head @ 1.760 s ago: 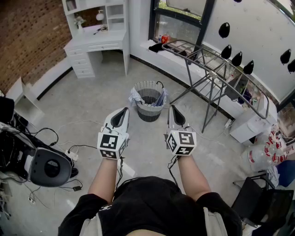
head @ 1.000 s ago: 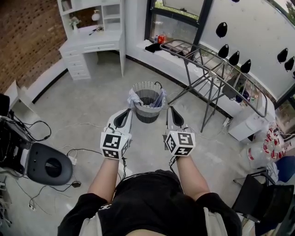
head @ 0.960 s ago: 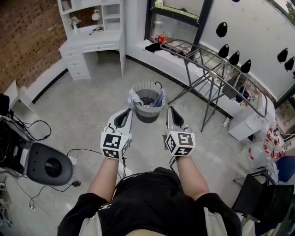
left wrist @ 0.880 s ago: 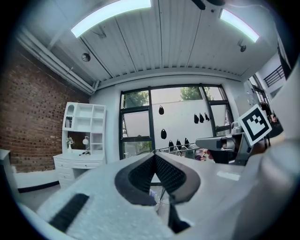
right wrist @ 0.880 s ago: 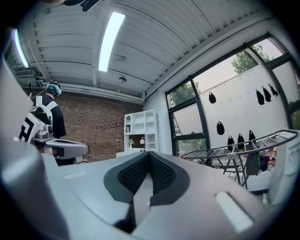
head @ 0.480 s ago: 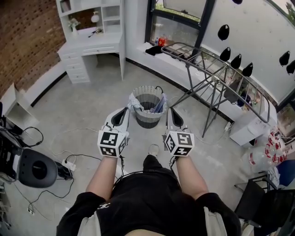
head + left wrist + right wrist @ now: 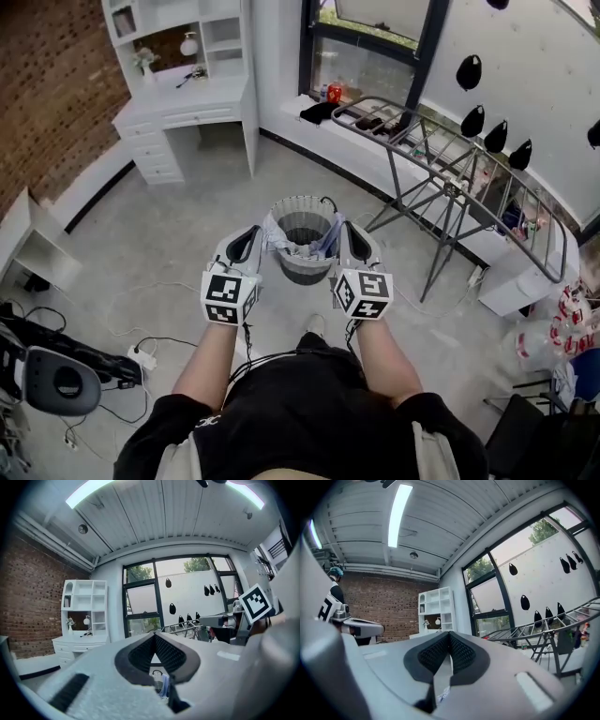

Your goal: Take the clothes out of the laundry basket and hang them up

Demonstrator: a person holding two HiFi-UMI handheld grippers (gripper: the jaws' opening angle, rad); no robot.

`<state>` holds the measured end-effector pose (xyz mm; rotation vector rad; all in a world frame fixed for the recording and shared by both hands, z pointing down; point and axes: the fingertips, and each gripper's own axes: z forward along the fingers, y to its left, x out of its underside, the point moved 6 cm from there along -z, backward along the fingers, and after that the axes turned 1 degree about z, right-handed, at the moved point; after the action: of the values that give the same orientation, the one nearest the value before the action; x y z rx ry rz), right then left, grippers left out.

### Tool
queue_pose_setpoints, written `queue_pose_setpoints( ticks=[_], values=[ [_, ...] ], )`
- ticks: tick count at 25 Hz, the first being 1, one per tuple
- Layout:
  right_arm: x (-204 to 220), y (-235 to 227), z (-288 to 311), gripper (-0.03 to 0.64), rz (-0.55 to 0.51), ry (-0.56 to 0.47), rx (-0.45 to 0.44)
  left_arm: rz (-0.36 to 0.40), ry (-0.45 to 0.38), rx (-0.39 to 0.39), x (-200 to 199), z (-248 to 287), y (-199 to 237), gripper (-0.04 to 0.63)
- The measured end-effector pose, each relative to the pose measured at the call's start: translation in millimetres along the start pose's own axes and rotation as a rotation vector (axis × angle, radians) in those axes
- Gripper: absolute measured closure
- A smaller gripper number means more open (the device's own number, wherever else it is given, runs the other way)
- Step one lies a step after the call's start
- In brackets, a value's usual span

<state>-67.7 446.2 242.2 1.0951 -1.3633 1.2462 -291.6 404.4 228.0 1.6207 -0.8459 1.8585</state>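
Head view is filled by a grey concrete floor [image 7: 187,244], on which a round grey slatted laundry basket [image 7: 304,270] is set upright, just ahead of the person's feet. White and pale blue garments [image 7: 324,246] are draped over its rim on both sides, and the middle of the basket is seen as dark.

The basket is framed by the two grippers, which are held level at either side of it. The white left gripper [image 7: 249,234], with its marker cube at the wrist end, is held at the basket's left. The matching right gripper [image 7: 351,231] is held at its right. Neither gripper is shown touching the basket or the garments.

In the left gripper view, the ribbed black pads of the left gripper [image 7: 154,638] are pressed together with nothing pinched between them. The basket is glimpsed below them, beyond the tips. In the right gripper view, the jaws of the right gripper [image 7: 450,638] are likewise pressed together and nothing is held.

A grey metal folding drying rack [image 7: 450,159] is stood to the right of the basket, along the window wall. No garments are seen hung on its rails. A white desk unit with shelves [image 7: 187,94] is placed against the far wall at the left.
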Motion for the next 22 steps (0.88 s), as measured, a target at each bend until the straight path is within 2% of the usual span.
queue_pose_setpoints(
  ticks=[13, 22],
  values=[
    [7.7, -92.8, 163.5, 0.603, 0.003, 0.081, -0.016, -0.029, 0.058, 0.04, 5.8, 188.5, 41.2, 0.588],
    [13.3, -127.7, 218.0, 0.603, 0.018, 0.128, -0.013, -0.048, 0.109, 0.028, 12.9, 252.6, 66.3, 0.588]
  ],
)
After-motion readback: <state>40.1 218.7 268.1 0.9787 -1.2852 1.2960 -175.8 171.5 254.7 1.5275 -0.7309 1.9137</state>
